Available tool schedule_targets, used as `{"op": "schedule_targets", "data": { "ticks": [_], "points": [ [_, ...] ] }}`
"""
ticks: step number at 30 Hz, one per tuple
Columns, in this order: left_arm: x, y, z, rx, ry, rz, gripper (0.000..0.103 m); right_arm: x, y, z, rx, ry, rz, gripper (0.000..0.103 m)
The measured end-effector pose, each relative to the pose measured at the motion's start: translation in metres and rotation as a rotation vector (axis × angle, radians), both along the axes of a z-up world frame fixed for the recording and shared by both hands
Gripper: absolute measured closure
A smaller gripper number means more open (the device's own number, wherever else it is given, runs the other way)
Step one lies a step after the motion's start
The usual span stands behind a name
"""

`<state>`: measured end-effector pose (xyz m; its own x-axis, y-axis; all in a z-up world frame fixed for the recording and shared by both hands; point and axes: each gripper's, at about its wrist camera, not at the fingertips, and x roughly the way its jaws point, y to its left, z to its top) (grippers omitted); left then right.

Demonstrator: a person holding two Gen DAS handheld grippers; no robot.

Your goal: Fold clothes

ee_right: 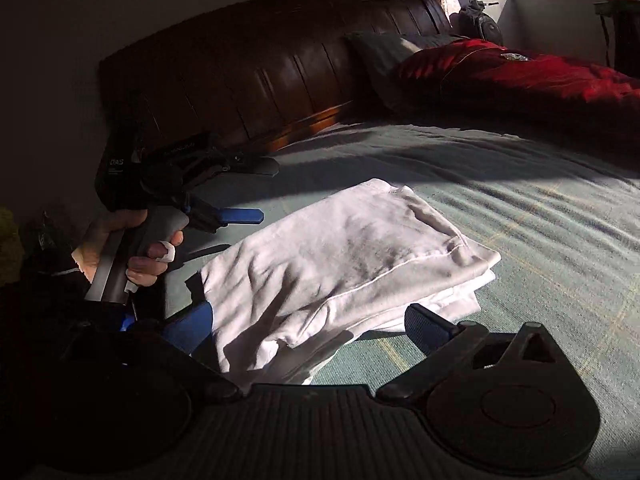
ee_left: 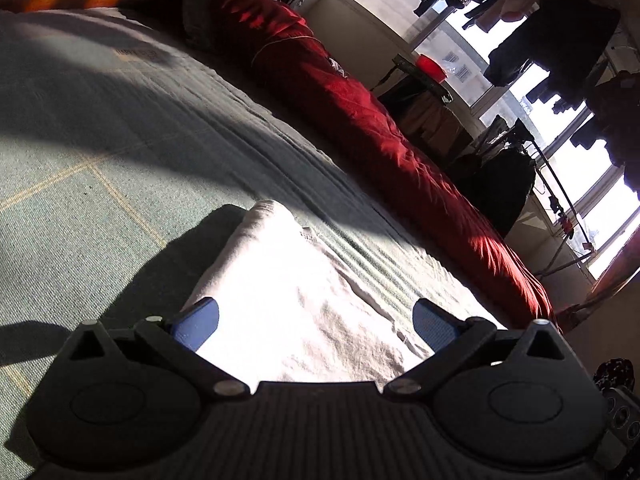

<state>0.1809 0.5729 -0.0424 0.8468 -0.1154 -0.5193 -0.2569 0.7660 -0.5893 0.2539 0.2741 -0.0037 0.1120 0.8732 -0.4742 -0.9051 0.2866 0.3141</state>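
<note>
A white garment (ee_right: pixel 344 256) lies folded in a thick rectangle on the green-grey bedspread (ee_right: pixel 540 208). Its near edge sits between the wide-apart blue fingers of my right gripper (ee_right: pixel 310 326), which is open and holds nothing. A hand (ee_right: pixel 132 256) holds my left gripper (ee_right: pixel 256 190) just off the garment's left side, with its fingers apart. In the left wrist view the sunlit garment (ee_left: pixel 304 304) fills the space ahead of the open left gripper (ee_left: pixel 316 320).
A red duvet (ee_left: pixel 360 120) is bunched along the far side of the bed, beside a grey pillow (ee_right: pixel 384 56). A dark wooden headboard (ee_right: pixel 260 80) stands behind. Dark clothes (ee_left: pixel 560 40) hang at the bright windows.
</note>
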Motion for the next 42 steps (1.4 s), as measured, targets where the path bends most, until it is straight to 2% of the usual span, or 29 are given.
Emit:
{"op": "schedule_targets", "data": {
  "ticks": [3,5,8,11,15,18,19,22,24,26,28,30,34,37,40,42],
  "points": [
    [0.0,-0.005,-0.009,0.022,0.045,-0.014,0.001,0.008,0.037,0.004,0.015,-0.065,0.028,0.0],
    [-0.005,-0.001,-0.018,0.005,0.039,-0.02,0.001,0.01,0.061,-0.007,-0.023,-0.078,0.048,0.0],
    [-0.017,0.007,-0.025,-0.028,-0.012,-0.027,0.001,0.014,0.08,-0.037,-0.115,0.007,0.092,0.0],
    [-0.026,0.006,-0.021,-0.033,-0.021,-0.011,0.001,0.001,0.067,-0.033,-0.1,-0.025,0.116,0.0],
    [-0.029,-0.012,-0.013,0.019,0.003,-0.035,0.001,-0.016,0.05,-0.029,-0.079,-0.067,0.147,0.0],
    [-0.031,-0.024,-0.011,-0.001,-0.007,-0.066,0.001,-0.035,0.05,-0.019,-0.037,-0.11,0.199,0.0],
    [-0.033,-0.028,-0.01,-0.007,-0.011,-0.074,0.001,-0.04,0.055,-0.021,-0.05,-0.1,0.227,0.0],
    [-0.04,-0.041,-0.008,-0.006,0.0,-0.107,0.001,-0.04,0.068,-0.046,-0.161,0.015,0.245,0.0],
    [-0.048,-0.052,-0.002,0.035,-0.007,-0.131,0.001,-0.039,0.056,-0.047,-0.137,0.022,0.244,0.0],
    [-0.055,-0.059,0.003,0.053,-0.03,-0.15,0.001,-0.032,0.04,-0.029,-0.09,0.054,0.248,0.0],
    [-0.057,-0.064,0.007,0.057,-0.06,-0.159,0.001,-0.016,0.028,-0.012,-0.031,0.056,0.217,0.0],
    [-0.058,-0.066,0.009,0.056,-0.088,-0.149,0.001,0.006,0.027,-0.001,-0.019,0.029,0.152,0.0],
    [-0.053,-0.046,-0.006,0.013,-0.076,-0.059,0.001,0.054,0.05,-0.014,-0.055,0.044,0.043,0.0],
    [-0.053,-0.023,-0.028,-0.009,0.016,0.022,0.001,0.074,0.055,-0.038,-0.099,0.083,0.028,0.0],
    [-0.066,-0.003,-0.036,-0.117,-0.033,0.065,0.001,0.076,0.047,-0.051,-0.16,0.04,-0.019,0.0],
    [-0.068,-0.002,-0.026,-0.099,-0.042,0.074,0.001,0.07,0.035,-0.046,-0.188,0.046,-0.018,0.0]
  ]
}}
